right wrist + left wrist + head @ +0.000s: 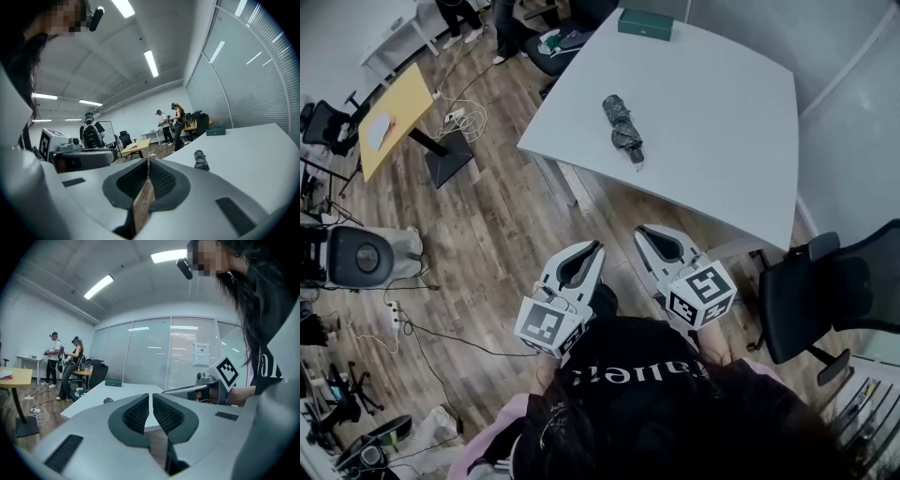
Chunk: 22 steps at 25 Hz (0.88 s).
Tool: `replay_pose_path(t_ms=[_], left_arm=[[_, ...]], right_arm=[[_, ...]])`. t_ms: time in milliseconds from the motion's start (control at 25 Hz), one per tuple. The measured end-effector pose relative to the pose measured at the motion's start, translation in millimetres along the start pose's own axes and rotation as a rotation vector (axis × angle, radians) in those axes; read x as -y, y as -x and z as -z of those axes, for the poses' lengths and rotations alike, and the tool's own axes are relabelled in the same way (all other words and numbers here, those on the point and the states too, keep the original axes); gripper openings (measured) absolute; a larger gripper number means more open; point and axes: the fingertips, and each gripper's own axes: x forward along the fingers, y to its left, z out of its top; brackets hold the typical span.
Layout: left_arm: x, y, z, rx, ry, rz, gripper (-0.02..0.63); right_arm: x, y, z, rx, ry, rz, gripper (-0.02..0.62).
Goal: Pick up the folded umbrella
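Note:
The folded umbrella (623, 127), dark and patterned, lies on the white table (712, 122) towards its left side. It appears small in the left gripper view (108, 400) and on the tabletop in the right gripper view (201, 160). Both grippers hang over the wooden floor, short of the table's near edge and well apart from the umbrella. My left gripper (598, 246) (150, 395) has its jaws together with nothing between them. My right gripper (642, 231) (148, 161) is shut and empty too.
A green box (645, 23) lies at the table's far edge. A black office chair (834, 286) stands to the right of the table, another chair (553, 47) at its far left. A yellow table (394, 108) and floor cables (464, 120) are at the left. People stand at the back.

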Motion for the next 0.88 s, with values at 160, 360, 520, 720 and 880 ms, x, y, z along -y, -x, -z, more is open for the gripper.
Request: replay_pose_path(t_ms=[160,360,520,720,880], left_arm=[[-56,-12,-12,0.015,0.004,0.022,0.028],[-110,-20,-24,0.02,0.006,0.059,0.028],[-141,-28,-27,0.017,0.014,0.086,0.028],[-160,-39,-26,0.005,0.028,0.123,0.028],[-172,-44,-20,-0.003,0.053,0.126,0.028]], right_arm=[[7,-55,-5,-0.024,-0.033,0.02,0.026],[11,-107,-18,-0.041,-0.046,0.056,0.026],[12,-134,-27,-0.042,-0.05,0.08,0.026],[17,-152,-27,-0.063,-0.063,0.11,0.026],[19,-160,-22,-0.089,-0.071,0.117,0.026]])
